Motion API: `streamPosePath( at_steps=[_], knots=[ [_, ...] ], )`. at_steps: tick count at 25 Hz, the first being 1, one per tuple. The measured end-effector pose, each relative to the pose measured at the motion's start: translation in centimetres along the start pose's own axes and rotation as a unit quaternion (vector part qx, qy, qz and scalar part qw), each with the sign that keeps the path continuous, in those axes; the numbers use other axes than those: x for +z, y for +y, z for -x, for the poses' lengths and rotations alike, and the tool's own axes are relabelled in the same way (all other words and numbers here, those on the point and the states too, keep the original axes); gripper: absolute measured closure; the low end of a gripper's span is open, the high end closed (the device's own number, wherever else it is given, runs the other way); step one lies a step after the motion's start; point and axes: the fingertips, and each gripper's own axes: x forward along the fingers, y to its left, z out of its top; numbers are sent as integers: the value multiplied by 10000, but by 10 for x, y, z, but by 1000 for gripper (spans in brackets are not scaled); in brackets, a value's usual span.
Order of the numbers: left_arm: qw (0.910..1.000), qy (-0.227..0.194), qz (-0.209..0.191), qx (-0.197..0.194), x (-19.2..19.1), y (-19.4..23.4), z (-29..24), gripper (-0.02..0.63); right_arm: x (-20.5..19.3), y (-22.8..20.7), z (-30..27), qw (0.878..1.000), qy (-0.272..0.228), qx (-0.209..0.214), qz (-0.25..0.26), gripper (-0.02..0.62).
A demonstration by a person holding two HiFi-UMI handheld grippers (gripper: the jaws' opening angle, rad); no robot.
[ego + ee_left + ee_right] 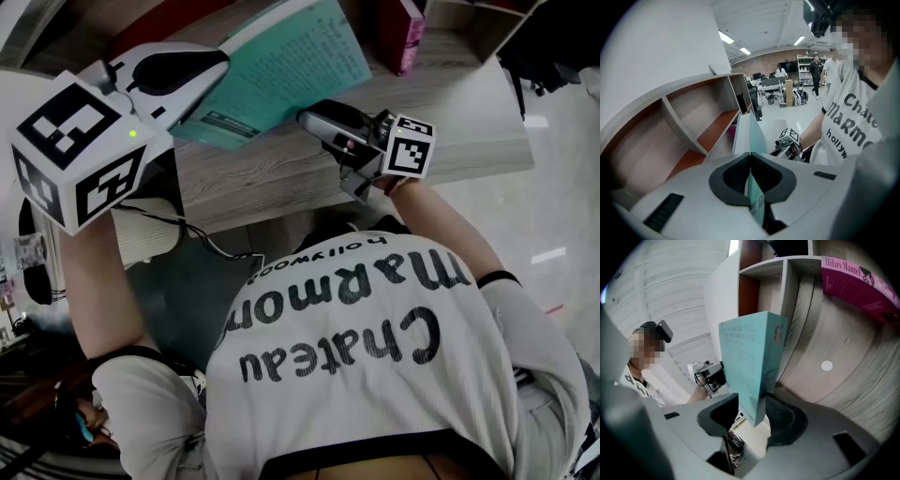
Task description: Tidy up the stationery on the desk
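In the head view we see the left tool (214,77) clamped on the near edge of the teal booklet (300,56), which is raised and slanted above the worktop (450,131), while the right tool (309,118) meets the booklet's lower right corner; a pink book (410,33) stands just beyond, by the shelf unit (473,23); we judge the step to be standing the booklet up for shelving, so the left grip should carry the weight until the right one is sure. In the left gripper view the jaws are pressed together on the thin booklet (749,133), seen edge-on and running straight away from us; the shelf unit's (698,117) open compartments lie to the left and look mostly bare, which gives us room to swing in, though the dividers and front lip are edges to clear. In the right gripper view the booklet's corner (752,399) sits between the right tool's jaws, which stand partly apart with a gap on the left side, so we count nothing as gripped there; we would seat the corner deeper before closing, lest it slip or crease; the pink book (853,282) shows at upper right, well apart, and a shelf divider (787,282) rises behind the booklet, so we should turn it gently.
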Motion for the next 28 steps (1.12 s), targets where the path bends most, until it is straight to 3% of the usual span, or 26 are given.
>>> streamPosePath(
  at_steps=[5, 11, 16, 28],
  knots=[
    [9995, -289, 62, -121, 5, -7, 15, 584, 9, 7, -2, 9997, -95, 72, 220, 426],
    [9993, -356, -106, -100, 12, -13, 17, 584, 10, 7, -5, 9997, -40, 82, 227, 396],
    [9994, -354, -23, -6, 12, -11, 18, 584, 6, 6, -4, 9997, 25, 92, 236, 416],
    [9978, -543, -118, -368, 16, -23, 18, 584, 6, 7, -6, 9996, 17, 216, 157, 405]
  ],
)
